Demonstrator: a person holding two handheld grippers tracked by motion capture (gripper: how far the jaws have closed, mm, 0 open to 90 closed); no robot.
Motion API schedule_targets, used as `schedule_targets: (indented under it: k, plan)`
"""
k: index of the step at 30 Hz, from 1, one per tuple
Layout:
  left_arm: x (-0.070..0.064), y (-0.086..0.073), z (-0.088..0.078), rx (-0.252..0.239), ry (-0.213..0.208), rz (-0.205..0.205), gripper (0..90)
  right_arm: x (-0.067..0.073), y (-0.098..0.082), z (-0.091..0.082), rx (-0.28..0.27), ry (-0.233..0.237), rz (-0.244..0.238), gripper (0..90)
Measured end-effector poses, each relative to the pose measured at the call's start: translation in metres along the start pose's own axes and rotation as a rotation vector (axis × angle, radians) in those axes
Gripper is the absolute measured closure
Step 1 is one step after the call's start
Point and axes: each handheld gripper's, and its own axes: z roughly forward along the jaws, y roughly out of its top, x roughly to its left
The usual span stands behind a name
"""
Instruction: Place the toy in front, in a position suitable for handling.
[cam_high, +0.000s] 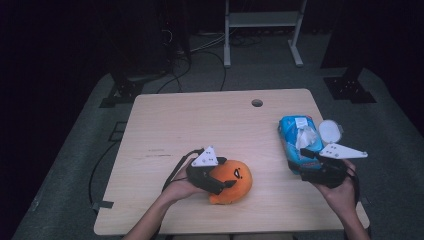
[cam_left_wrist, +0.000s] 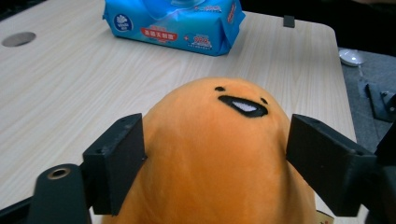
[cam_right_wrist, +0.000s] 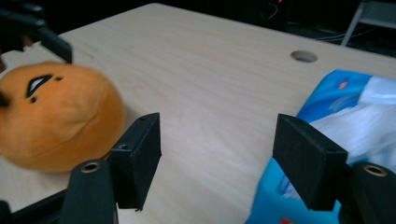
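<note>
High view: pale wooden table (cam_high: 200, 125) with a round cable hole (cam_high: 257, 103) near its far edge. Item one, a rounded orange plush toy with a small black stitched face (cam_high: 232, 181), lies on the near middle of the table. The left gripper (cam_high: 220, 184), black with a grey three-cornered plate on top, is held by the person's left hand (cam_high: 180, 187) and reaches in from the toy's left, its jaws set around the toy's left side. Item two, a blue soft plastic pack of wet wipes with a white sheet pulled up from its top (cam_high: 299, 142), lies at the right side of the table, a round white lid (cam_high: 330, 131) just beside it on the right. The right gripper (cam_high: 320, 170), in the right hand (cam_high: 342, 192), sits over the pack's near end.

Left gripper view: the two black jaws stand wide, one on each side of the orange plush toy (cam_left_wrist: 219, 154). The left pad lies against the plush; the right pad stands just clear of it, so the grip is released. The blue pack (cam_left_wrist: 177, 21) lies on the far side of the table.

Right gripper view: the jaws stand spread, with bare tabletop between them, grasping nothing. The plush toy (cam_right_wrist: 56, 116) lies to the left, the blue pack (cam_right_wrist: 336, 121) under and behind the right jaw.
</note>
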Motion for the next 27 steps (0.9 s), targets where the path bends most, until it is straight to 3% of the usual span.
schedule_targets:
  k: [4, 9, 11, 18, 22, 23, 27]
  plan:
    - [-0.003, -0.004, -0.011, -0.021, 0.012, 0.001, 16.0, -0.015, 0.017, -0.002, -0.03, -0.047, -0.016, 31.2]
    - [-0.004, -0.014, -0.018, -0.02, 0.039, 0.019, 15.4, -0.03, 0.03, 0.001, -0.027, -0.099, -0.024, 31.0]
    - [-0.002, -0.019, -0.021, -0.023, 0.037, 0.008, 15.4, -0.042, 0.037, 0.004, -0.029, -0.128, -0.004, 31.1]
    - [0.002, -0.024, -0.017, -0.015, 0.032, -0.015, 15.3, -0.061, 0.041, 0.02, 0.02, -0.164, 0.015, 31.1]
    - [0.003, -0.027, -0.016, -0.019, 0.031, -0.031, 14.9, -0.069, 0.038, 0.029, 0.041, -0.175, 0.038, 31.0]
    - [0.003, -0.029, -0.014, -0.014, 0.029, -0.033, 14.9, -0.073, 0.035, 0.035, 0.059, -0.177, 0.062, 30.5]
    - [0.004, -0.031, -0.014, -0.016, 0.026, -0.042, 14.6, -0.076, 0.026, 0.047, 0.102, -0.2, 0.071, 30.4]
